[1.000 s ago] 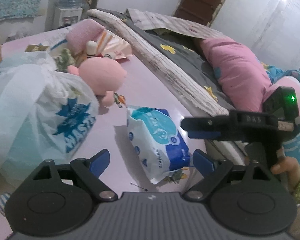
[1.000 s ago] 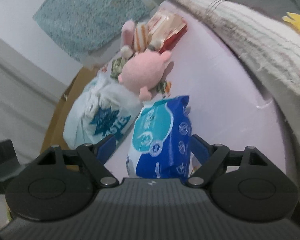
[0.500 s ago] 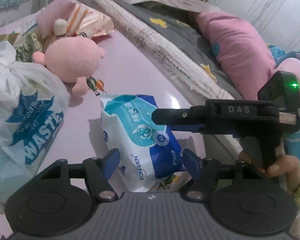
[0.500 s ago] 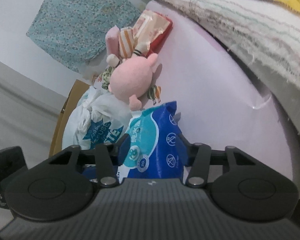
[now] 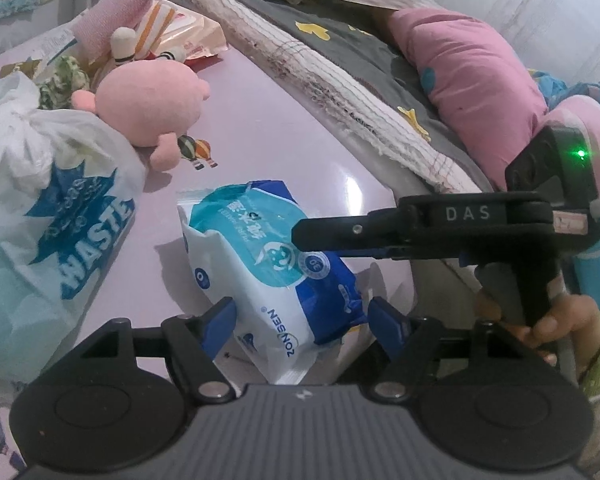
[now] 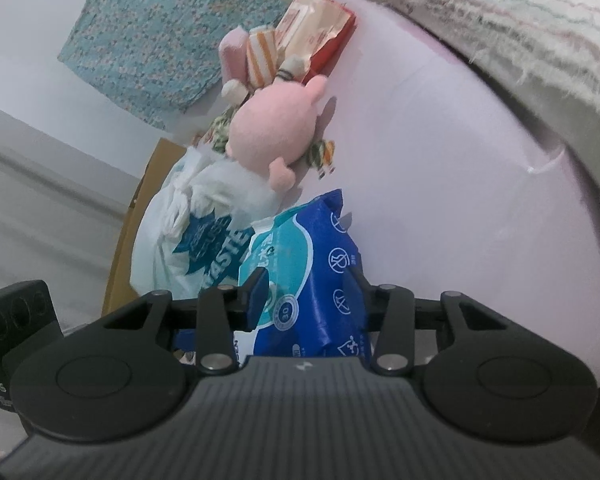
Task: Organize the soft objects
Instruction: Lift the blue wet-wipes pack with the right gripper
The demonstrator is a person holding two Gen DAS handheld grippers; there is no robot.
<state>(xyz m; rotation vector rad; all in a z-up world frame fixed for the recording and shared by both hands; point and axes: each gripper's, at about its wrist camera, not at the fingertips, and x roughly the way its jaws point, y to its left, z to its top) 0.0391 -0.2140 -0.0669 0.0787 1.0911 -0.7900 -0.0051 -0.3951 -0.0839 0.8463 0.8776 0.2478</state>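
Right gripper [image 6: 306, 300] clamping wipes pack [image 6: 316, 276], knotted waste bag [image 5: 48, 216] stuffed full

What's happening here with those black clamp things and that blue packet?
A person is tidying soft things on a pink table. The right gripper has closed on a blue pack of wet wipes, while the left gripper sits open around its near end. A pink plush toy and a white bag lie beside it.

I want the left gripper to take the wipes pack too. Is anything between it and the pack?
Nothing visible: the left gripper is open around the near end of the wipes pack. The right gripper already pinches its far side.
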